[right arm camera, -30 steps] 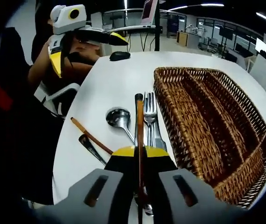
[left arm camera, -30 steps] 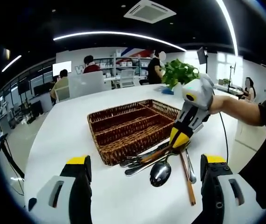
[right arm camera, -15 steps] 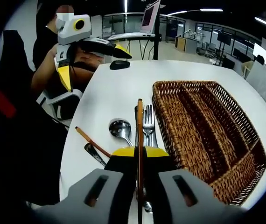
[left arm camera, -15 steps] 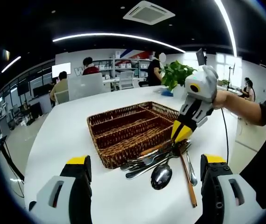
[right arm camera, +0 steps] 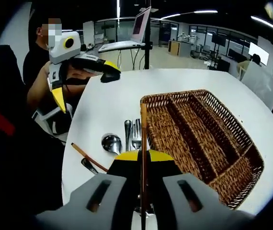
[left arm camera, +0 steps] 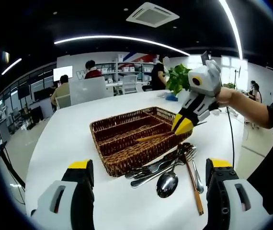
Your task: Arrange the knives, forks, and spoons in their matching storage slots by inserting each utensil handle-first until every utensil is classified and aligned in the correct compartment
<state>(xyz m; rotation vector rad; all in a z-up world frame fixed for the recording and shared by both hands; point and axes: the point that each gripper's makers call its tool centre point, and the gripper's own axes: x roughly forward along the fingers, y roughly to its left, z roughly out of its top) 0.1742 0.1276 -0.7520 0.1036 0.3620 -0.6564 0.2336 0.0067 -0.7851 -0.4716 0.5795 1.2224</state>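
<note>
Looking from the left gripper view, the left gripper [left arm camera: 147, 189] has its jaws released and wide apart above the white table [left arm camera: 64, 129], while the right gripper [left arm camera: 183, 125] holds a wooden-handled utensil [left arm camera: 151, 138] over the wicker basket [left arm camera: 111, 146], and the loose cutlery pile [left arm camera: 167, 165] lies just beside the basket's near wall. Seen from the right gripper view, the right gripper [right arm camera: 143, 163] is clenched on the wooden-handled utensil [right arm camera: 143, 139], whose far end is at the basket [right arm camera: 232, 182] near corner, with the pile [right arm camera: 127, 139] to its left.

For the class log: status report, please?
Right gripper shut on wooden-handled utensil, handle over wicker tray. Left gripper open, empty. Other utensils on table; nothing in the way.
</note>
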